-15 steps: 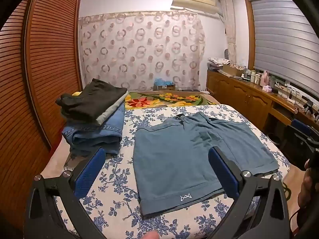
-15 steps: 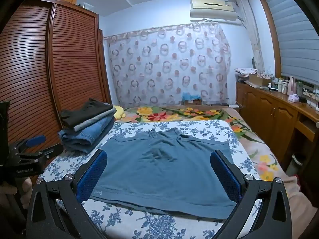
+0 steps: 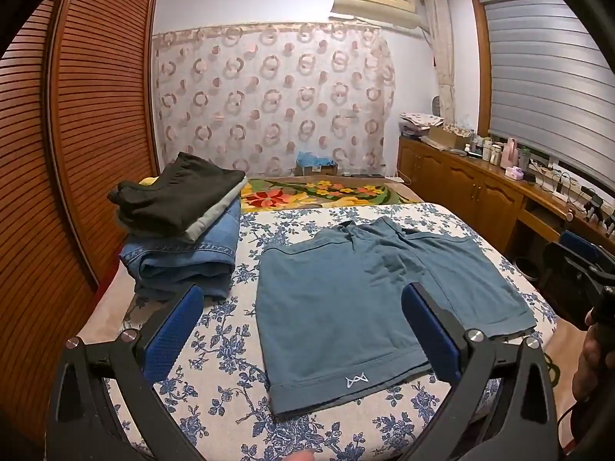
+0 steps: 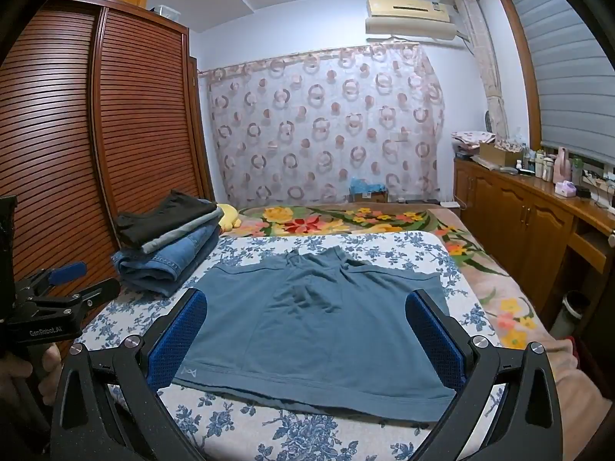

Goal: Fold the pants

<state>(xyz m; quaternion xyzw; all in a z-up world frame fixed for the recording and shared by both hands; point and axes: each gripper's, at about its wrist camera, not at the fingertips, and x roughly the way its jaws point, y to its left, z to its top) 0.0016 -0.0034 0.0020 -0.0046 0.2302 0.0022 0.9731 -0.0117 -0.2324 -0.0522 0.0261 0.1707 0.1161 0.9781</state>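
Blue-teal shorts [image 3: 361,299] lie flat on the floral bed sheet [image 3: 215,380], hems toward me, waistband at the far end; they also show in the right wrist view [image 4: 319,330]. A small white logo marks the near left hem. My left gripper [image 3: 301,330] is open and empty, held above the near left part of the shorts. My right gripper [image 4: 307,334] is open and empty, held above the near edge of the shorts. Neither touches the cloth. The left gripper also shows at the left edge of the right wrist view [image 4: 69,288].
A stack of folded clothes [image 3: 180,226], black on grey on denim, sits at the bed's left, next to the wooden slatted wardrobe [image 3: 77,134]. A flowered blanket [image 3: 319,192] lies beyond. A wooden sideboard [image 3: 499,196] with bottles runs along the right.
Both views have shifted only slightly; the grippers stay open and the shorts have not moved.
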